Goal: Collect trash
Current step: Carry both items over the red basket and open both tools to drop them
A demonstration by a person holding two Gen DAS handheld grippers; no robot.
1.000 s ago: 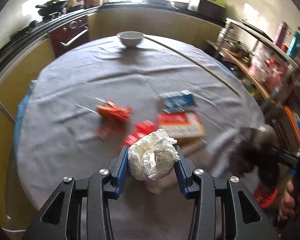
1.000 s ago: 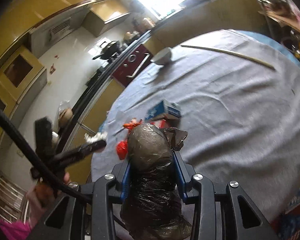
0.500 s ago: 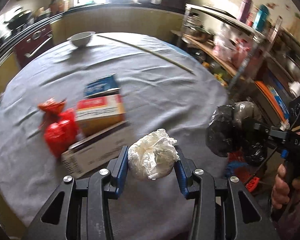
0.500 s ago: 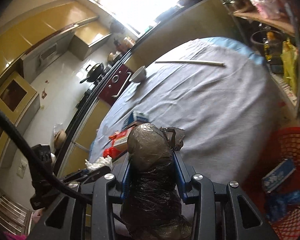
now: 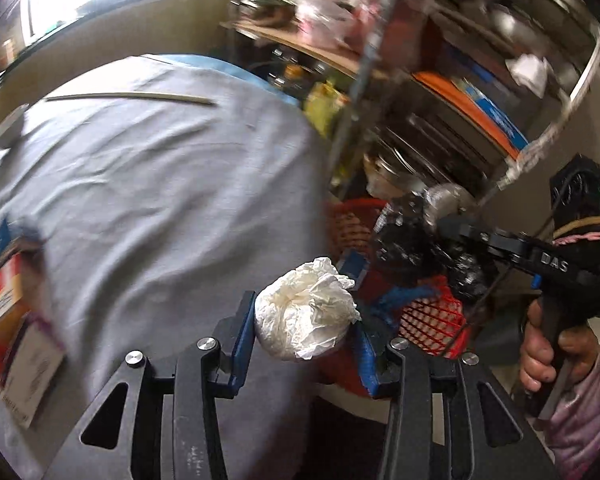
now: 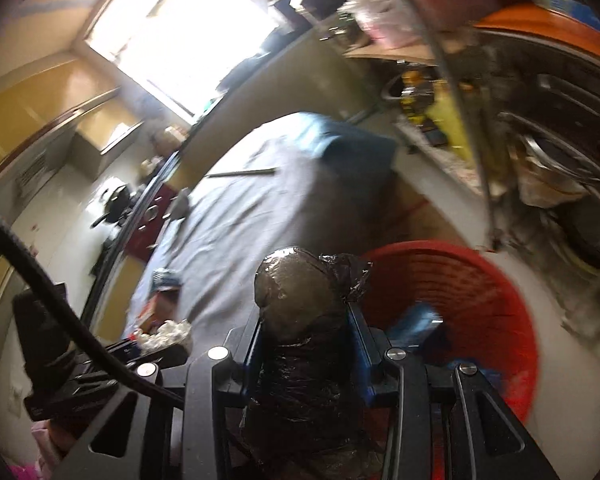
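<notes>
Both tools are now arriving at the red basket standing on the floor just off the worktop's edge; a second ago both were over the worktop, with the basket out of view. The carry is therefore nearly done and the drop is judged to be the step in hand.

Left tool: it is holding the white crumpled wad between its blue pads, over the worktop's edge with the basket just beyond. The jaws are beginning to ease apart. The left pad is touching the wad; a slight gap may be showing at the right pad, but blur prevents a firm finding.

Right tool: it is clamping the black plastic bundle, which is filling the space between the pads and trailing back over the tool body. Its jaws are also starting to part, though the pads are pressing the bundle on both sides. The basket's rim is lying just to the right of it, with blue scraps already inside.

Outstanding: cartons and red wrappers are remaining on the worktop near its left edge, so further trips are judged necessary.

Risk: the left tool is sitting over the worktop's rim, not squarely over the basket; releasing here could be dropping the wad short.
</notes>
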